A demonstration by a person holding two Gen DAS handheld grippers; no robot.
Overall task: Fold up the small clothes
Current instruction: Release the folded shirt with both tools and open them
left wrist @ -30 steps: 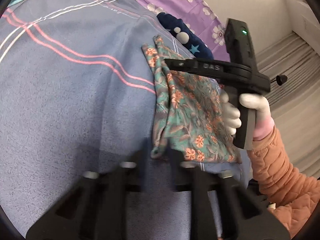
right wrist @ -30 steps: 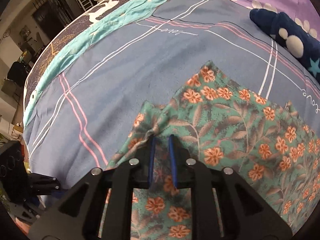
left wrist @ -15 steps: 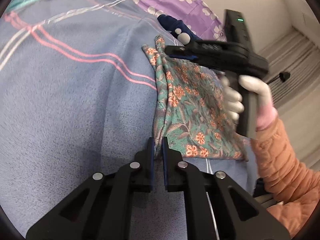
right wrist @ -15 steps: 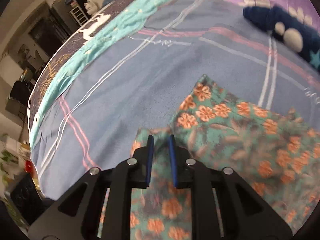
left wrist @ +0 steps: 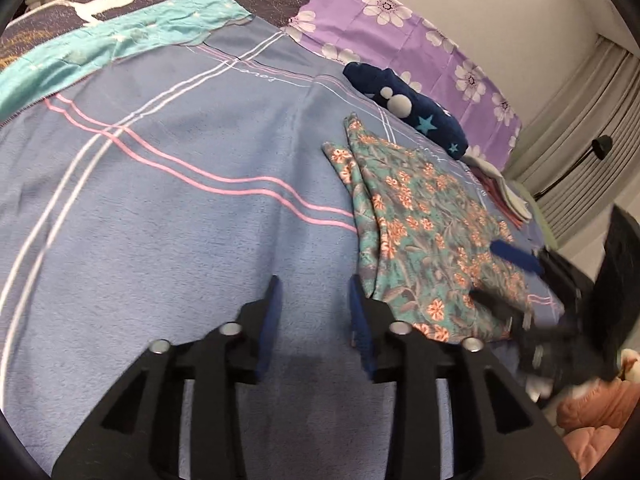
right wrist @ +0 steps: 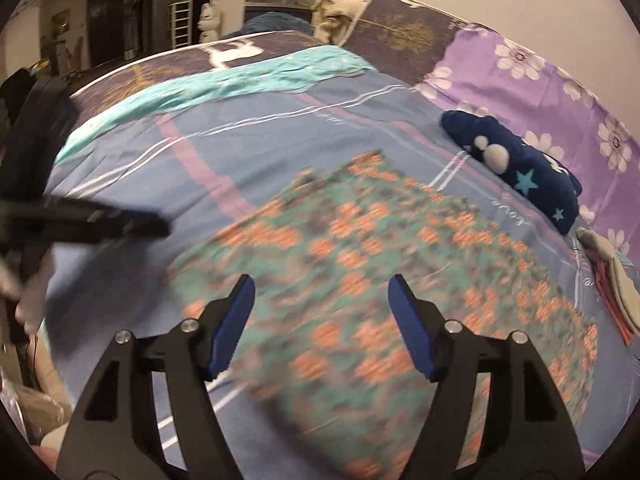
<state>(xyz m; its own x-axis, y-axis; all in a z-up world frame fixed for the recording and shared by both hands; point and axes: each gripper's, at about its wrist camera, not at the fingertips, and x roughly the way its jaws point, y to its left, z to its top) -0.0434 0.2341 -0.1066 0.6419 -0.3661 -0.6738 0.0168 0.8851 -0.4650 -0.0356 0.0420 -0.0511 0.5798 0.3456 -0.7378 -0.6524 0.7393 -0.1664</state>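
Observation:
A teal cloth with orange flowers [left wrist: 420, 236] lies folded flat on the blue striped bedsheet [left wrist: 160, 208]. My left gripper [left wrist: 314, 300] hovers just left of the cloth's near corner; its jaws are opening and hold nothing. In the right wrist view the same floral cloth [right wrist: 380, 264] is blurred by motion. My right gripper [right wrist: 322, 312] hangs above the cloth's near part, jaws opening wide, nothing pinched between them. The right gripper also shows blurred at the cloth's right edge [left wrist: 516, 280] in the left wrist view. The left gripper [right wrist: 160, 226] enters the right wrist view as a dark bar at left.
A dark blue star-patterned garment [left wrist: 412, 112] lies beyond the cloth, near the purple flowered pillow [left wrist: 420, 40]. A small stack of folded clothes [left wrist: 504, 192] sits at the right. A teal blanket [left wrist: 120, 44] runs along the far side. An orange sleeve [left wrist: 596, 408] is at lower right.
Both grippers let go of the floral cloth and opened. The right gripper swept from the cloth's far end toward its near right edge. The left one lifted slightly.

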